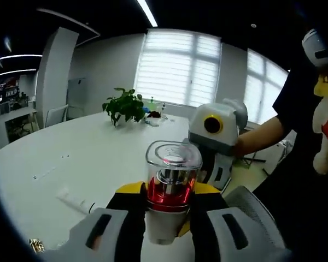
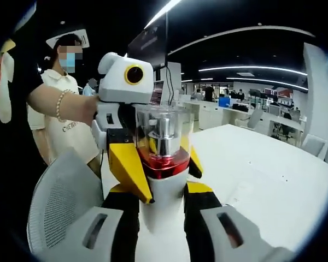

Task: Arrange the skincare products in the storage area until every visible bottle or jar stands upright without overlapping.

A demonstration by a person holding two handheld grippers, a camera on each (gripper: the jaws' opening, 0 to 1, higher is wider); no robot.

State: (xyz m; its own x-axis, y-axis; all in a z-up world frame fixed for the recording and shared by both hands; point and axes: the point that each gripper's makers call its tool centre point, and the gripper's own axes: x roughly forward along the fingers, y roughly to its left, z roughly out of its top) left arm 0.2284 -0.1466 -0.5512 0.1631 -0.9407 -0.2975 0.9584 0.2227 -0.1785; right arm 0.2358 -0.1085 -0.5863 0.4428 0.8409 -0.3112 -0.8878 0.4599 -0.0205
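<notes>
A bottle [image 1: 172, 180] with a clear cap, a red collar and a white body is held up above the white table [image 1: 87, 158]. In the left gripper view my left gripper [image 1: 167, 197] is shut on it, yellow-tipped jaws pressing its lower part from both sides. My right gripper [image 1: 203, 162] reaches in from behind at the right, its jaw tips hidden by the bottle. In the right gripper view the same bottle [image 2: 159, 139] stands between my right gripper [image 2: 161, 192], shut on the white body, and the left gripper [image 2: 158, 159], whose yellow jaws flank the red collar.
A potted plant [image 1: 124, 106] stands at the table's far side, and a white power strip [image 1: 76, 201] lies near me. A grey mesh chair [image 2: 63, 199] sits below the grippers. A person in a white shirt [image 2: 63, 117] stands close behind. Office desks [image 2: 235, 112] fill the background.
</notes>
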